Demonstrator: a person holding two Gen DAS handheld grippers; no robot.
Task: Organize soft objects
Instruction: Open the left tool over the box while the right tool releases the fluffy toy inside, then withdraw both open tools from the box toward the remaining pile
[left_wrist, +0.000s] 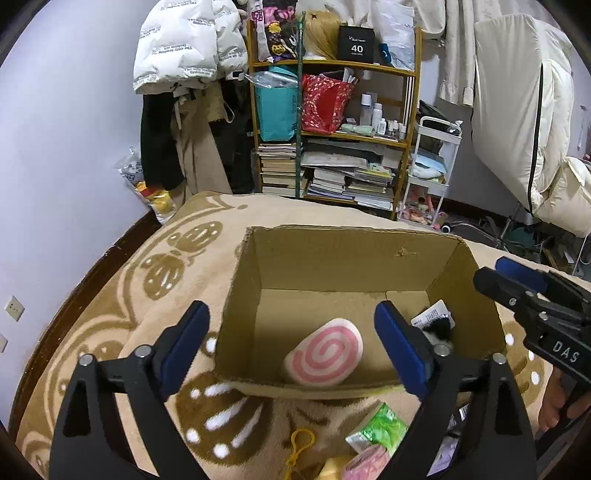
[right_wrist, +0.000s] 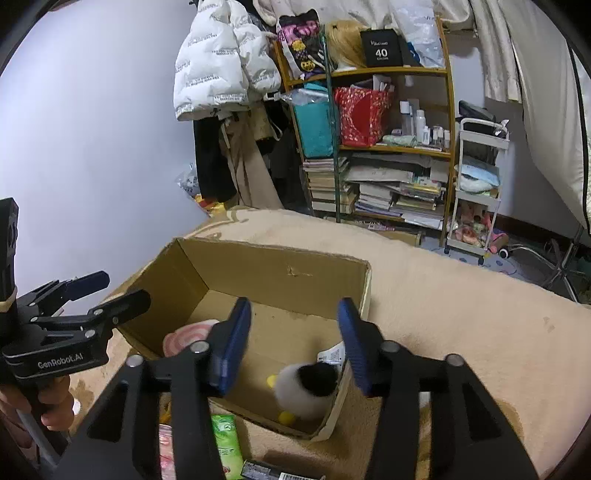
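Observation:
An open cardboard box (left_wrist: 332, 254) (right_wrist: 266, 273) stands on a beige patterned blanket. Inside lie a pink-and-white swirl plush (left_wrist: 323, 356) (right_wrist: 188, 336) and a black-and-white penguin plush (right_wrist: 306, 386) with a paper tag, partly seen in the left wrist view (left_wrist: 437, 325). My left gripper (left_wrist: 291, 347) is open and empty above the box's near edge. My right gripper (right_wrist: 295, 347) is open and empty above the penguin, and shows at the right of the left wrist view (left_wrist: 509, 277). A green packet (left_wrist: 378, 430) (right_wrist: 225, 439), a yellow clip (left_wrist: 301, 445) and a pink item (left_wrist: 365, 463) lie in front of the box.
The blanket (left_wrist: 166, 280) (right_wrist: 461, 314) covers a bed. Behind stand a wooden shelf (left_wrist: 332, 129) with books and bags, hanging coats (left_wrist: 177, 48) and a white trolley (left_wrist: 430, 173). A wall is at left.

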